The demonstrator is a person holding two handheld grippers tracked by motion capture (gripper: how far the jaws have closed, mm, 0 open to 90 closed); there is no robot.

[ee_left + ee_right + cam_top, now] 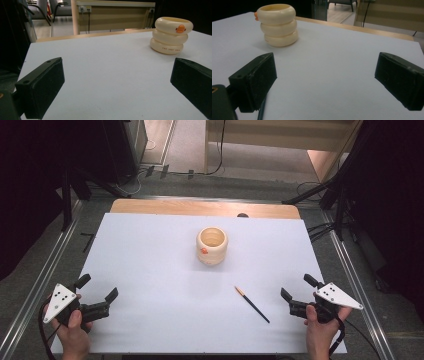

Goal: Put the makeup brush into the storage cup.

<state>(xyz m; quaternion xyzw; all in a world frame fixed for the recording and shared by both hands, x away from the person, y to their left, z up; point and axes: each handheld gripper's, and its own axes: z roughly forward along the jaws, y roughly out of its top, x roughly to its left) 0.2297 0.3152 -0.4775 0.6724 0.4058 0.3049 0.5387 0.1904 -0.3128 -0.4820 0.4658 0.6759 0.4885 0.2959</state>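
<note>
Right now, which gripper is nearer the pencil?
Right. The right gripper sits just right of the pencil, jaws open and apart from it. The left gripper is far off at the table's left side, also open.

Glossy, perhaps ceramic cream pot [212,245] on matt white sheet [150,270]

High view looks down over the whole bench [150,270], while both gripper views sit low, facing the same cream holder [171,35] from opposite corners.

Your cream ringed ceramic cup [212,245] stands mid-table, far; the thin black orange-tipped pencil [252,304] lies near-right of it.
</note>
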